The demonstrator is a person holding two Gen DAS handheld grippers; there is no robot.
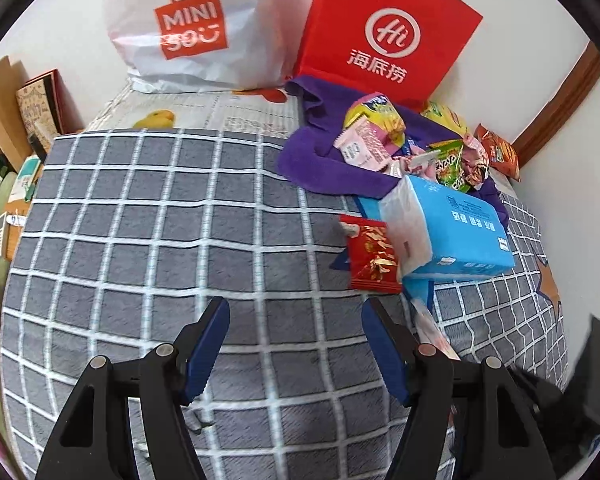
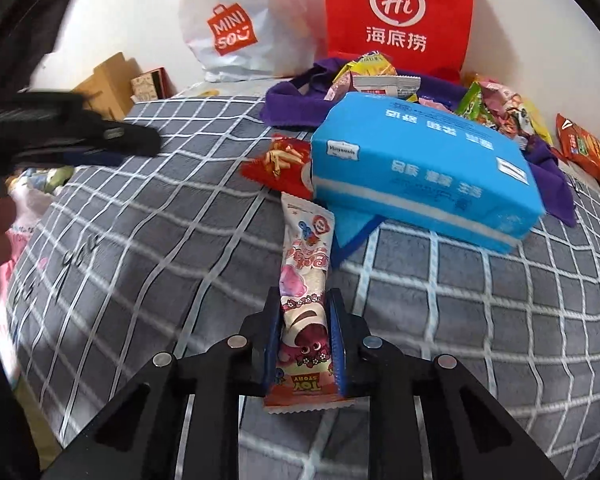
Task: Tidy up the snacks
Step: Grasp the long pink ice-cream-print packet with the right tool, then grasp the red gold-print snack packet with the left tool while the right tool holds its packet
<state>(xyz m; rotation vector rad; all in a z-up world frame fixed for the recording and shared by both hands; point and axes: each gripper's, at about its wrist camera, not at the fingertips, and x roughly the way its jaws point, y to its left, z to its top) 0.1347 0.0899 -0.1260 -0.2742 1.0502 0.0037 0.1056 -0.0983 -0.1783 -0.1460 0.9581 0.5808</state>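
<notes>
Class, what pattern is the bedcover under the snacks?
A grey bedcover with a white grid check, clearest in the left wrist view.

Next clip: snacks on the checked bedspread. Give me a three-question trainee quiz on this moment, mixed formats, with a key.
1. True or false: the right gripper is shut on the pink Toy Story snack packet.
2. Multiple choice: the blue tissue pack partly covers which item? A) the white Miniso bag B) the red snack packet C) the red Haidilao bag
3. Fill in: the pile of mixed snacks lies on a ______ cloth.

Key: 1 true; 2 B; 3 purple. The left gripper is open over the bedspread, holding nothing.
</notes>
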